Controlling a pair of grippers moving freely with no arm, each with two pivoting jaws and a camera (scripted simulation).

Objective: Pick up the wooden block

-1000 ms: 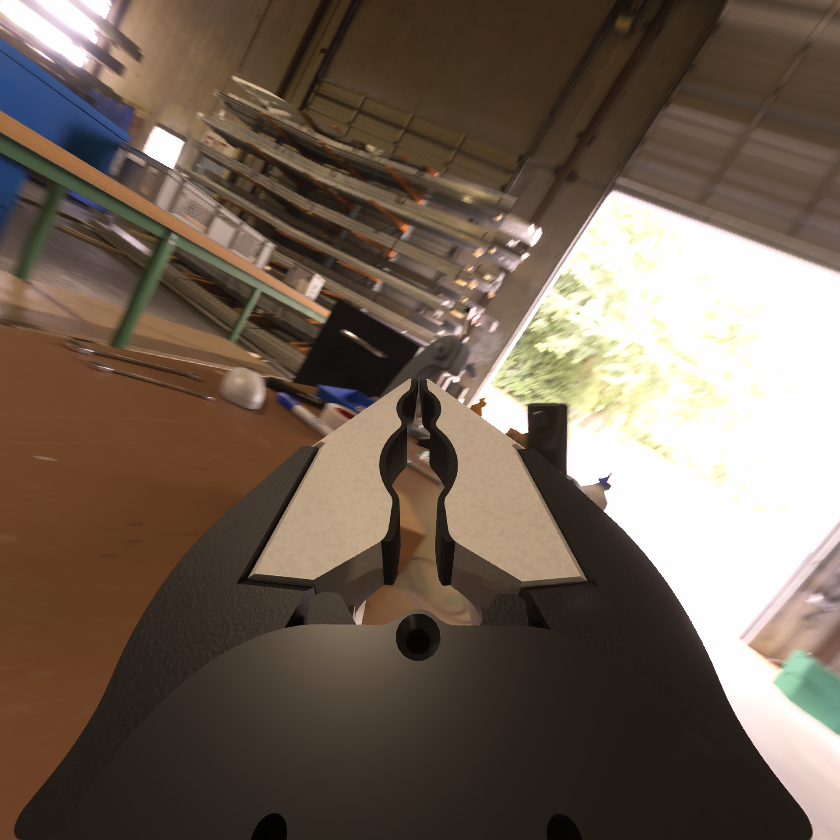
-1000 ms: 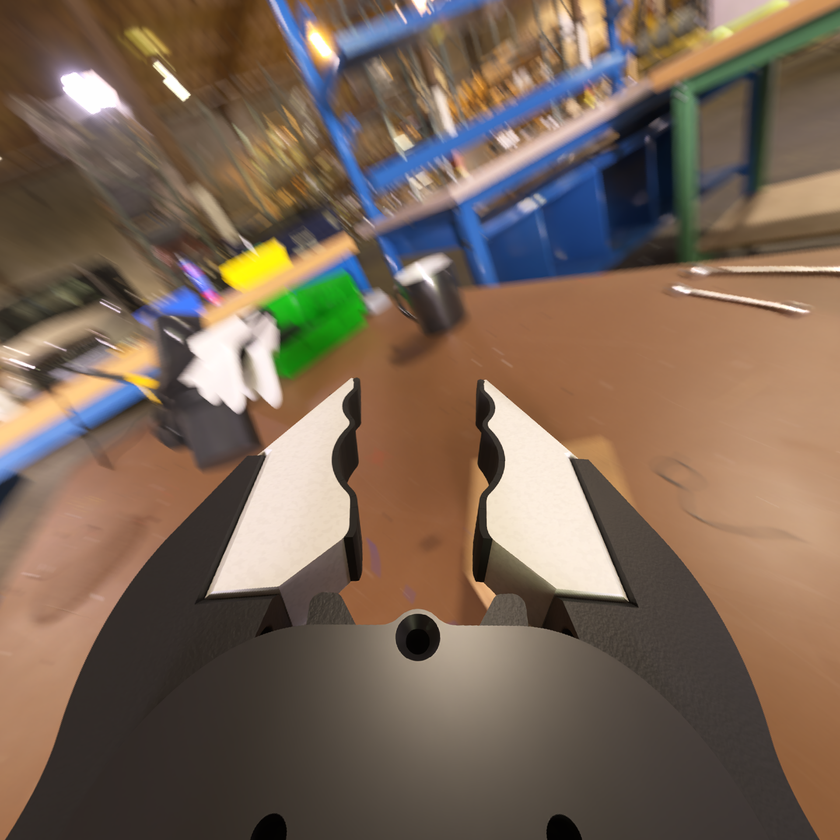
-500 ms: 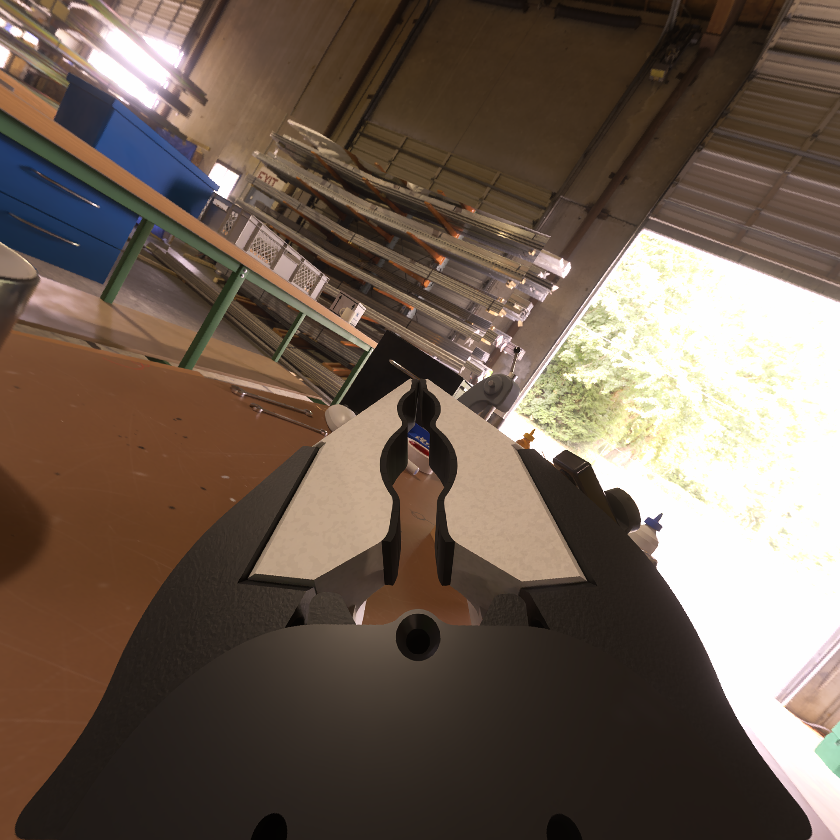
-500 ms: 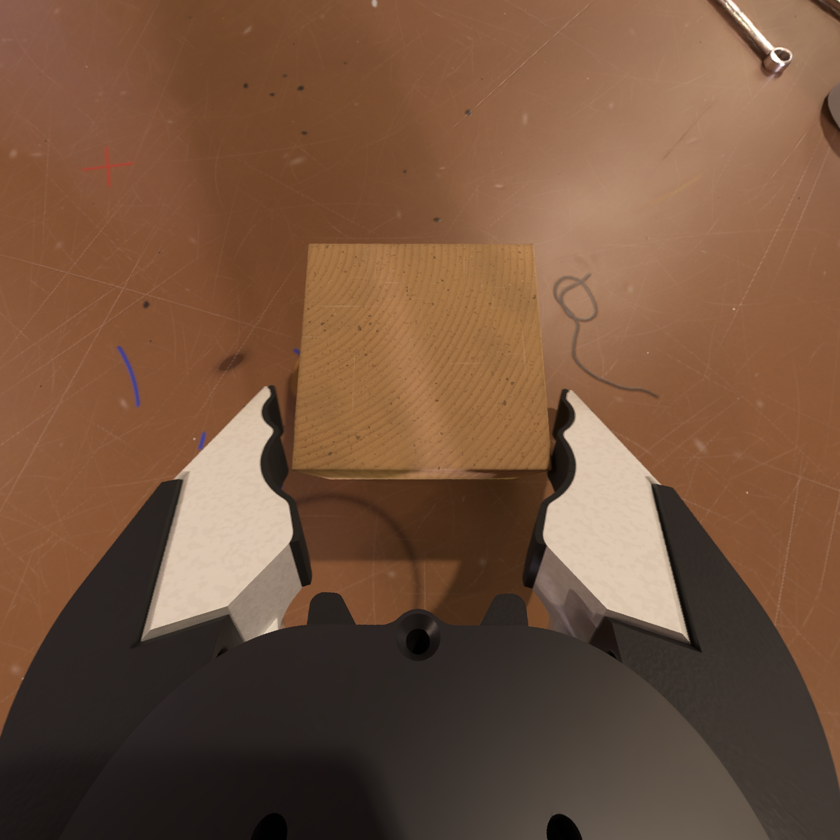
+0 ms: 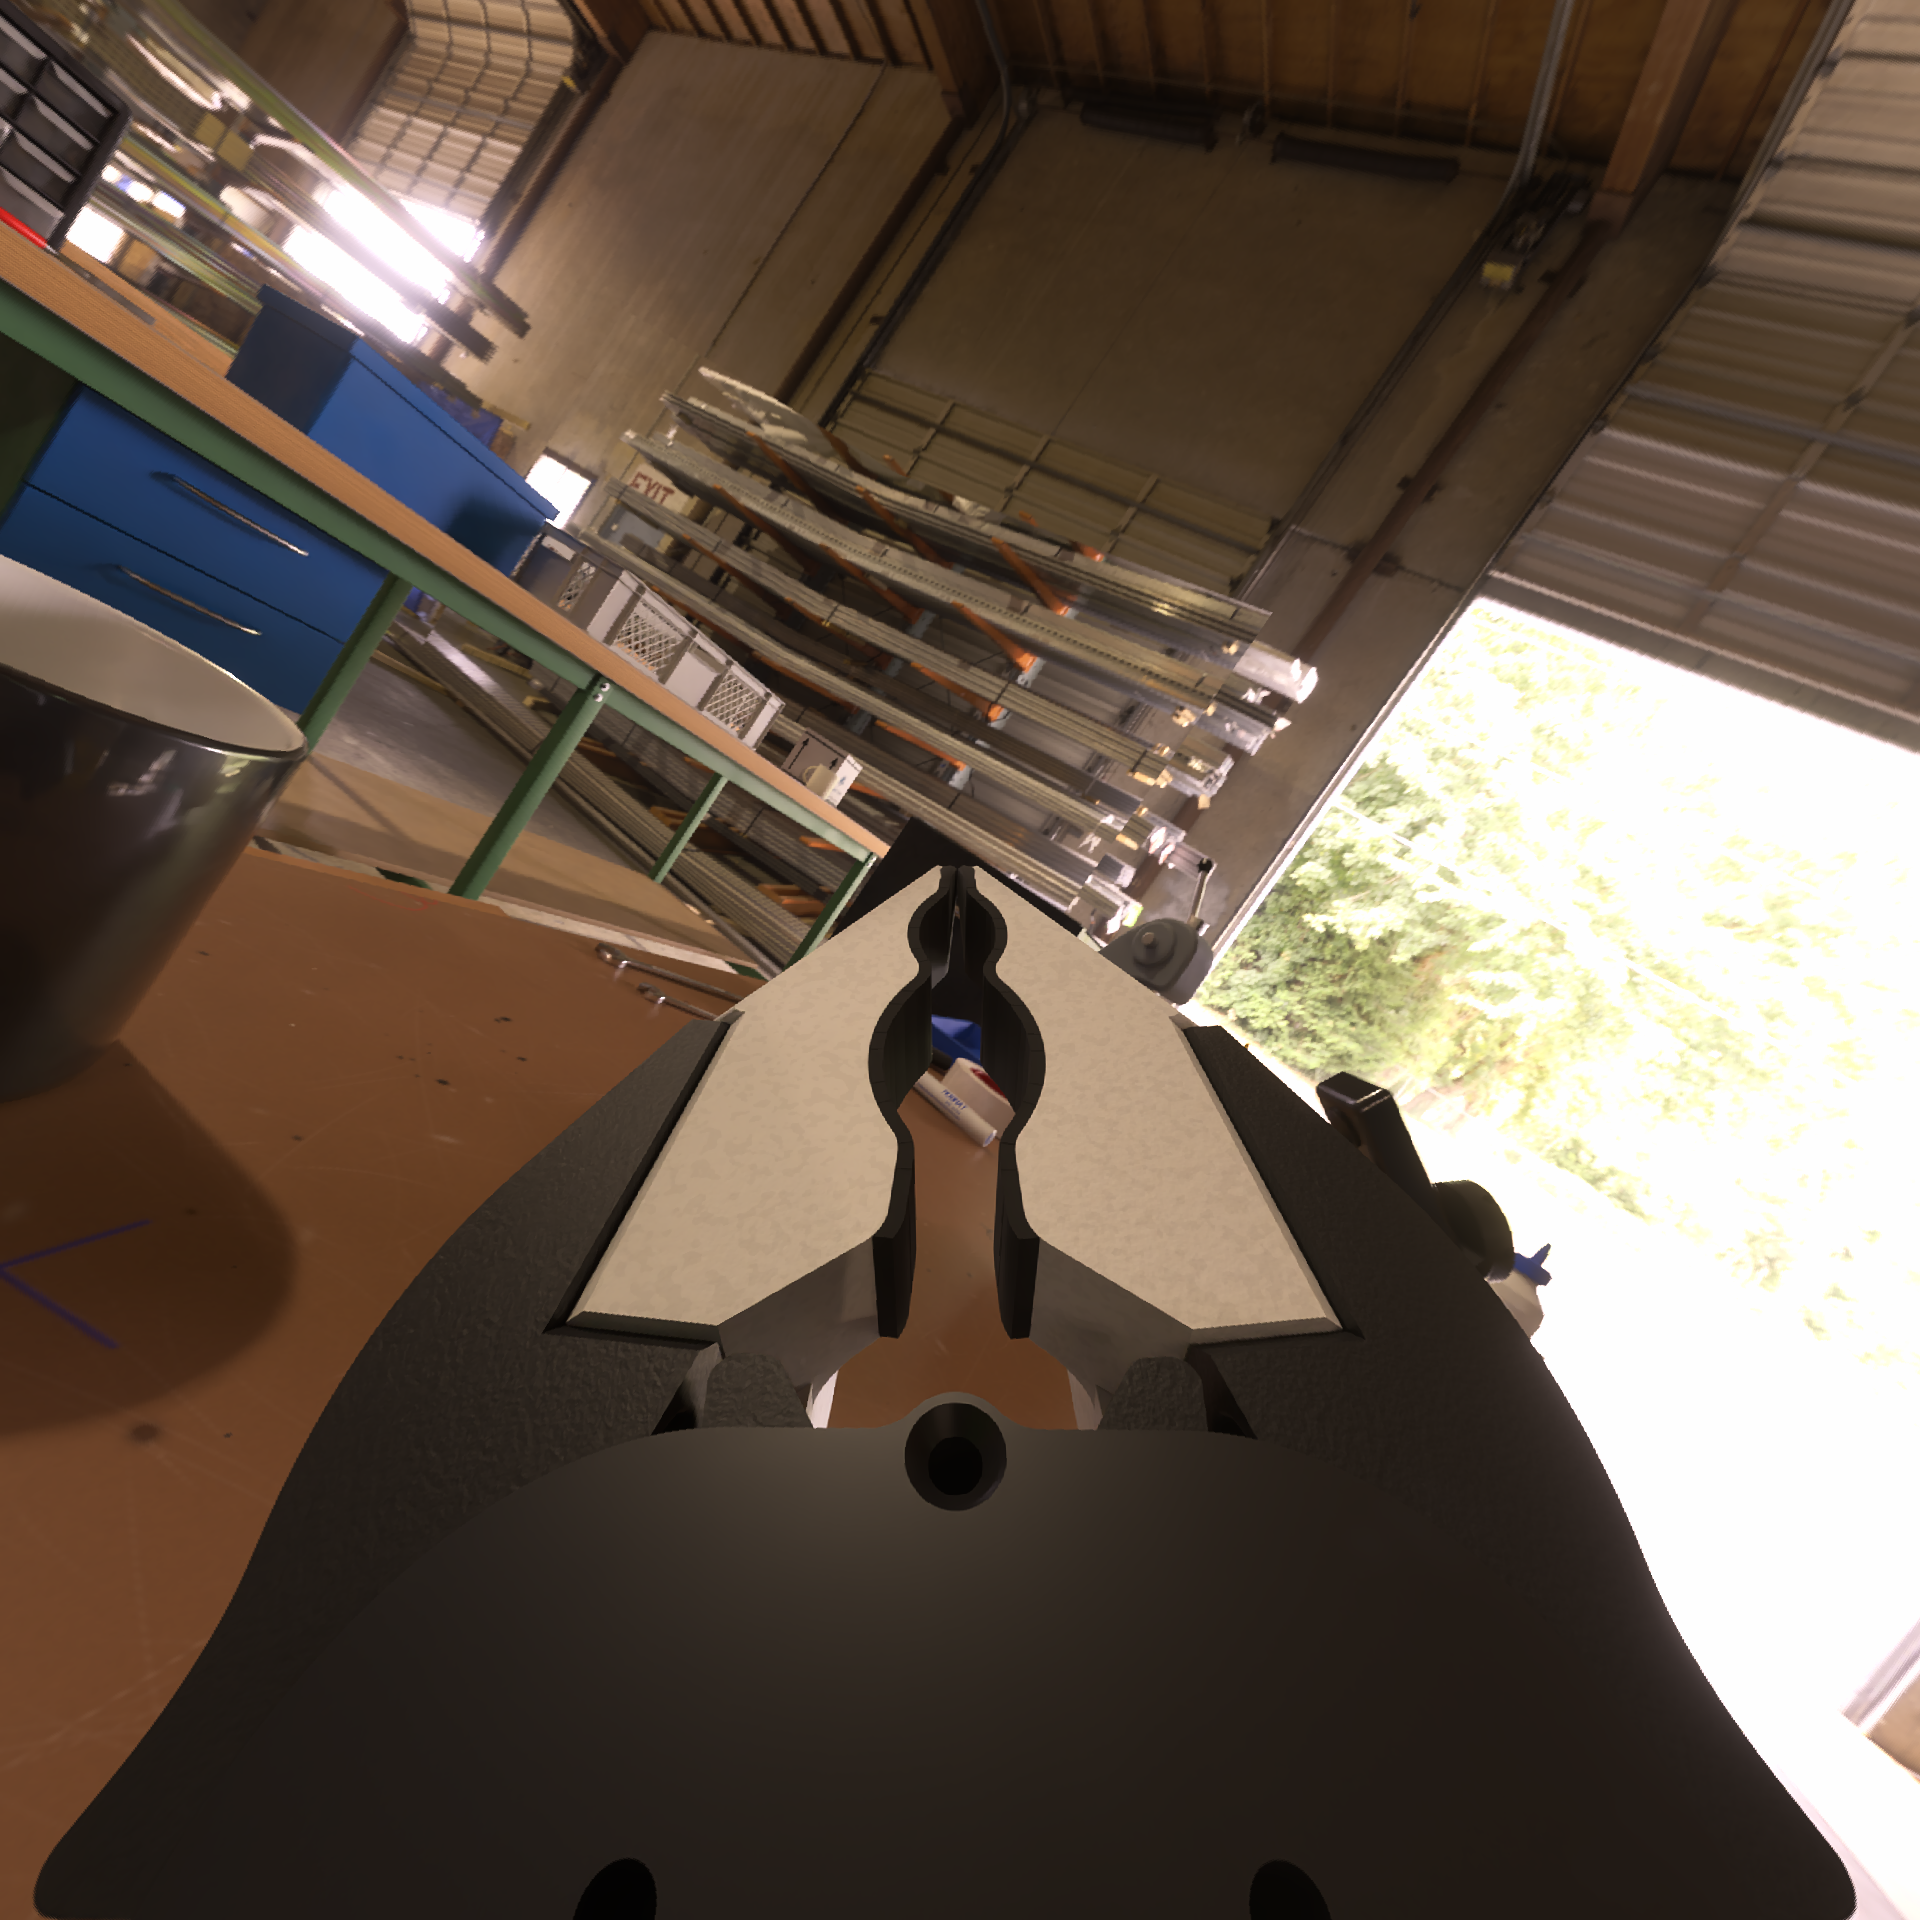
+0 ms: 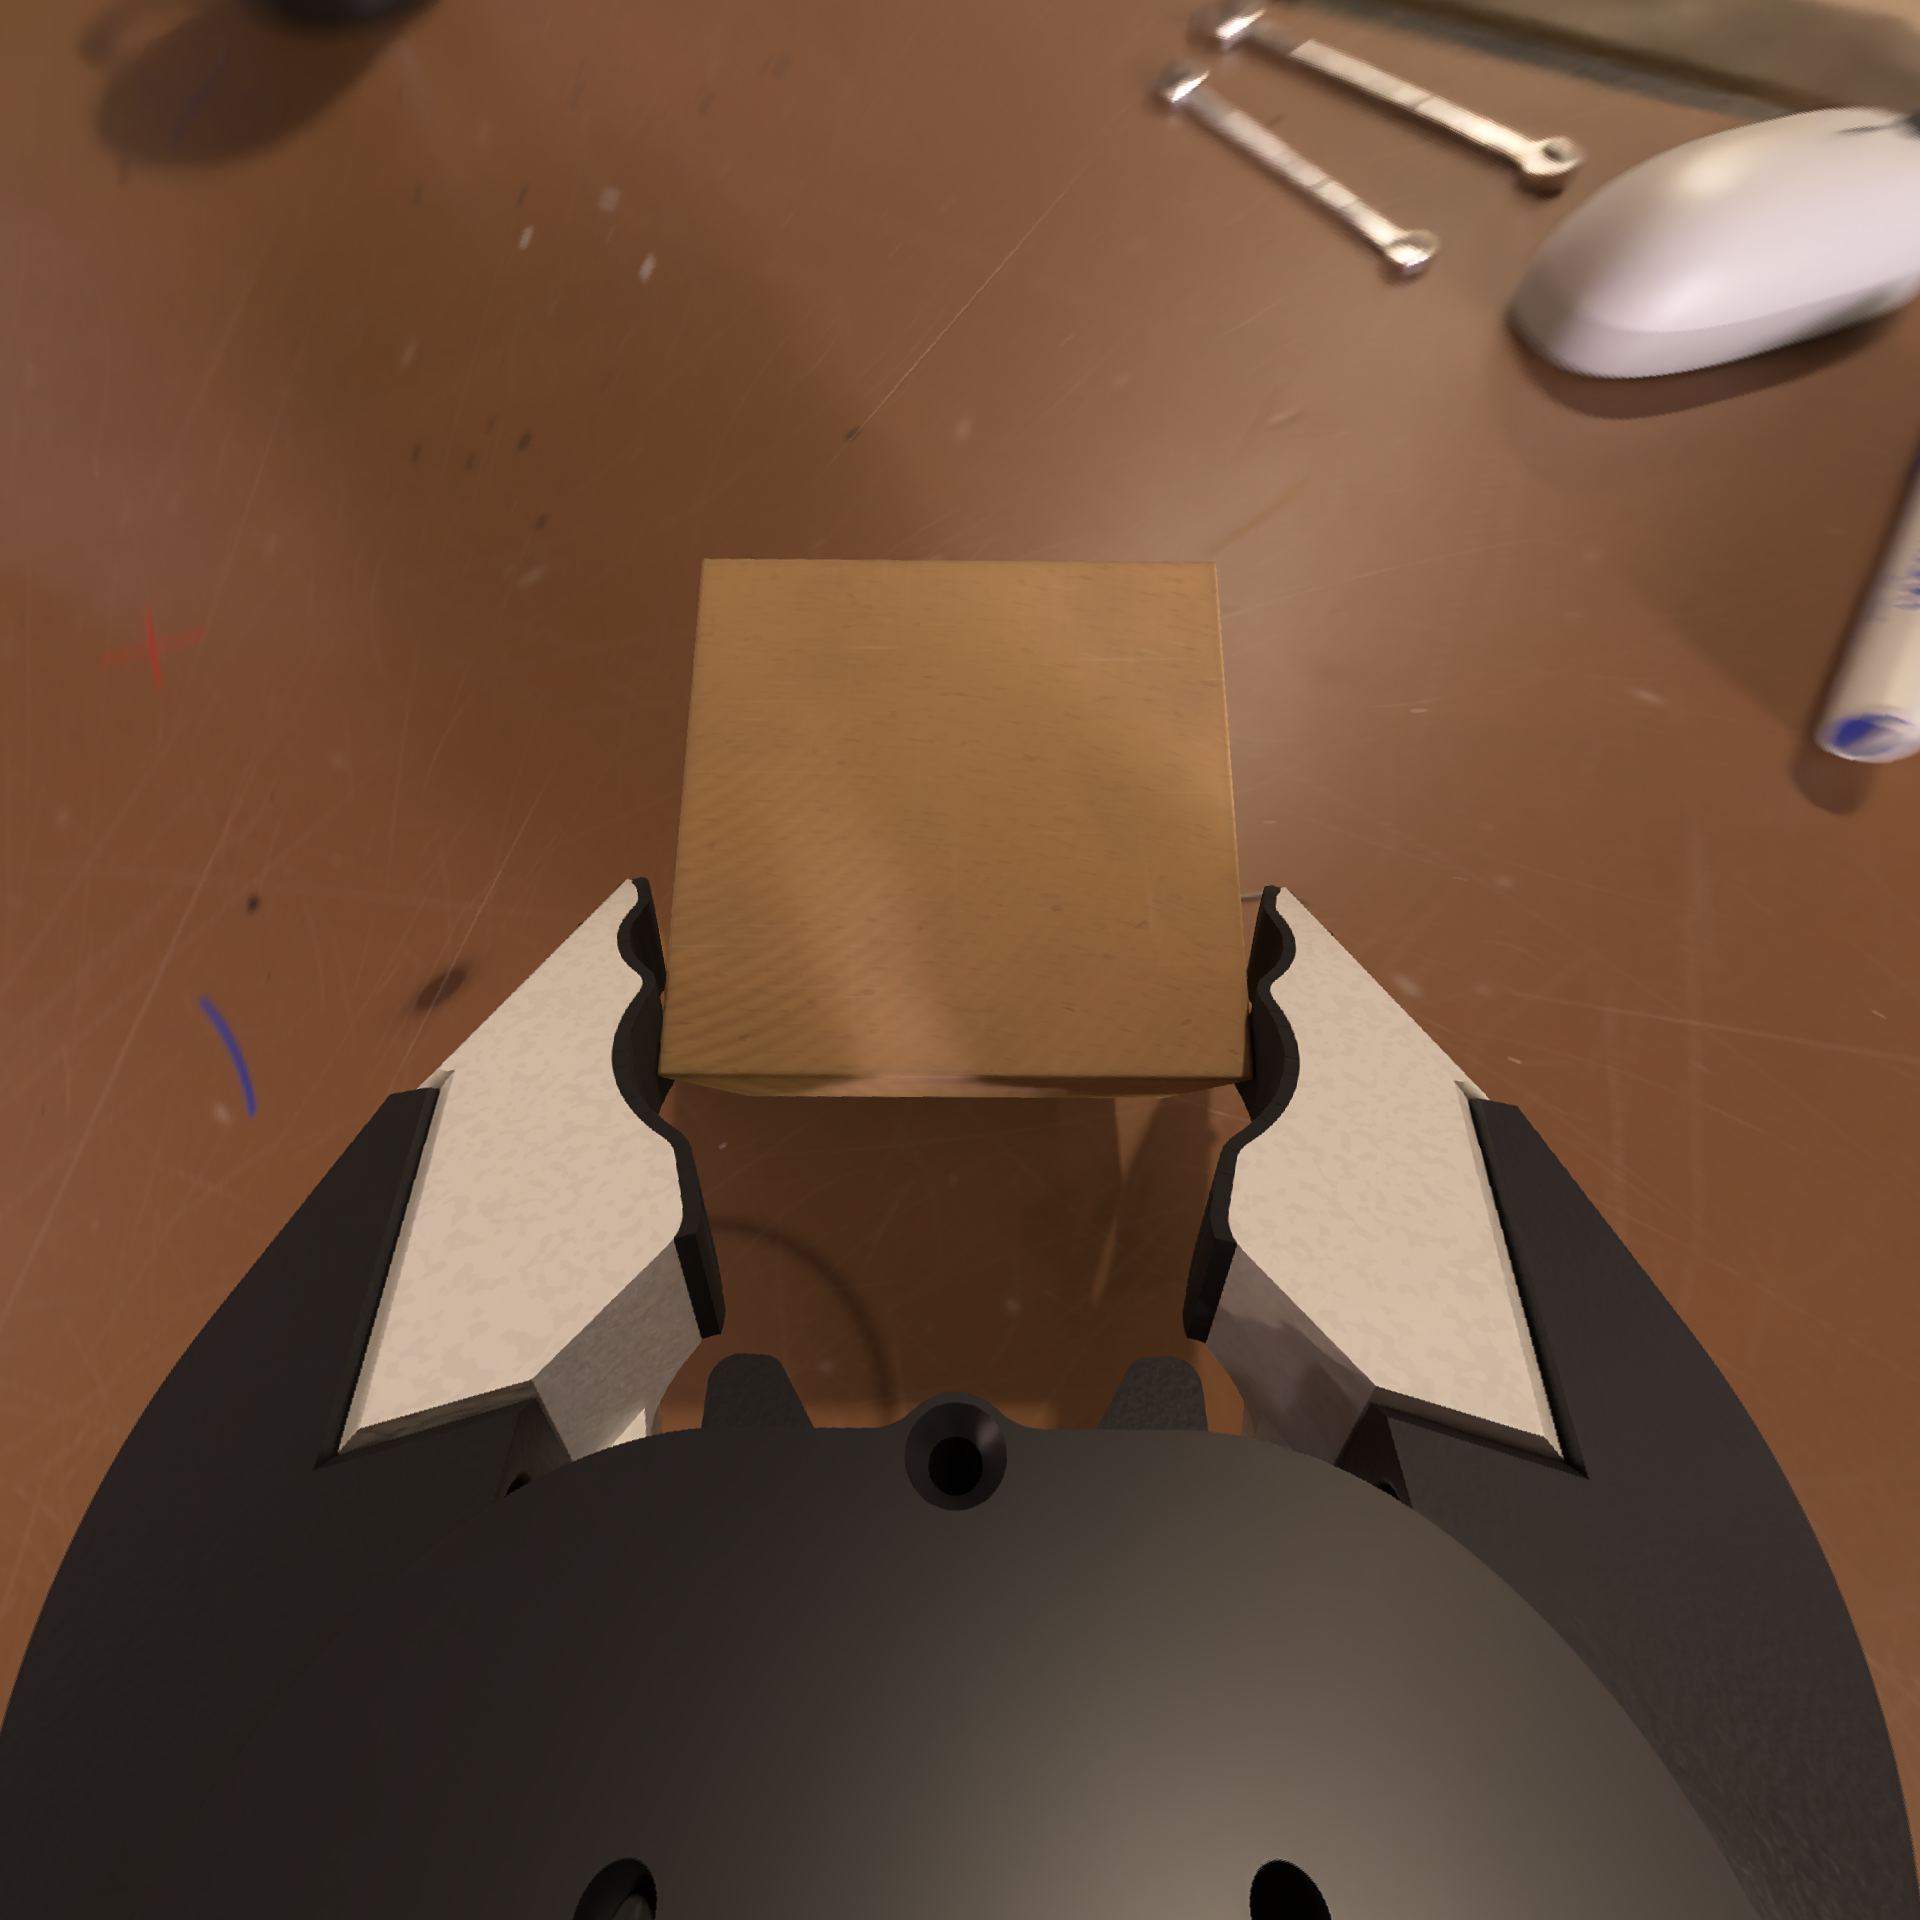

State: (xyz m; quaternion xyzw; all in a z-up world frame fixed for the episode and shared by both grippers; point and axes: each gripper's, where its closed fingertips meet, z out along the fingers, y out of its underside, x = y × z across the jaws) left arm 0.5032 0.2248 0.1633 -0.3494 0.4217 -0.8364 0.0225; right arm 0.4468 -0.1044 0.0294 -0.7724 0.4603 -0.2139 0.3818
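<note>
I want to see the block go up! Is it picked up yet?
Nearly. Done: the right tool has its fingers on both sides of the wooden block. In hand: it seems clamped, and a shadow beneath hints it is lifting. Left: raise it clear of the table. The left tool is shut, empty.

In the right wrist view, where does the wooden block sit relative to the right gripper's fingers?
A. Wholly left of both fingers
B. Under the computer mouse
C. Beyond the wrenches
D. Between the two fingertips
D: the wooden block sits with its near end between the right gripper's fingertips.
</note>
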